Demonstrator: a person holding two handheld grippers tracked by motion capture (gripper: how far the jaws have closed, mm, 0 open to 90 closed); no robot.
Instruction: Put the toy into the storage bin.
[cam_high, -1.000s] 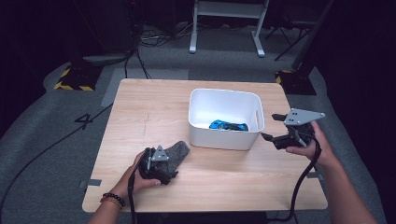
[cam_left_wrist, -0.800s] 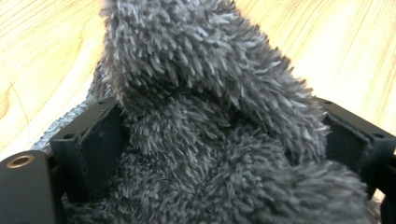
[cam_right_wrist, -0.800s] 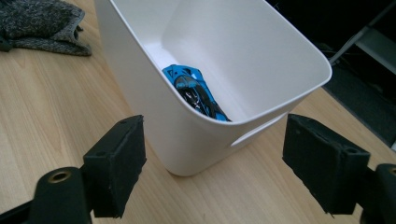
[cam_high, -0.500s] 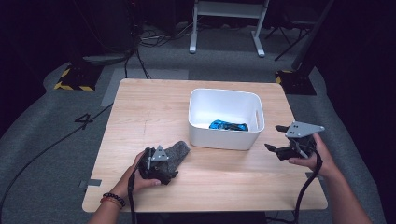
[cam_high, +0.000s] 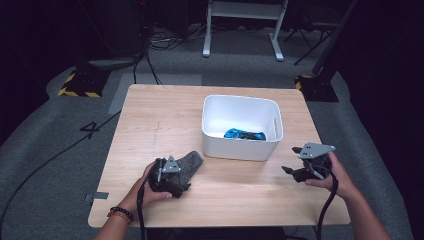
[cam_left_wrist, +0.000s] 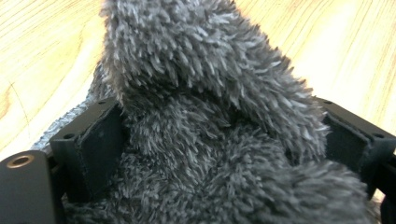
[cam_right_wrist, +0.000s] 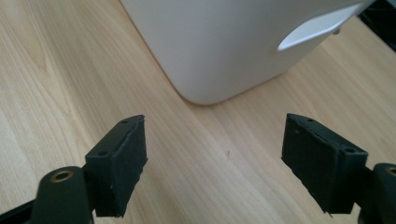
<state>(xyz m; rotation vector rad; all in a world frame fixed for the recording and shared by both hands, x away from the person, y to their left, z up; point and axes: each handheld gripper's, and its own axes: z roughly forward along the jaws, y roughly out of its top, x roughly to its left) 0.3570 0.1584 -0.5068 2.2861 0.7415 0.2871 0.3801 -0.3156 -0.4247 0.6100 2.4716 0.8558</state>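
Observation:
A grey fuzzy cloth lies on the wooden table at the front left. My left gripper is shut on its near end. In the left gripper view the grey fuzzy cloth bulges between both pads of my left gripper. My right gripper hangs low over the table to the right of the white bin. It is open with nothing between its jaws. In the right gripper view my right gripper faces the corner of the white bin.
A blue item lies inside the bin. The bin has a handle slot in its side wall. The table's right edge runs close to my right hand. Cables and a stand's feet are on the grey floor behind the table.
My right gripper has sunk toward the table beside the bin, still open. The left gripper and the grey cloth have stayed in place.

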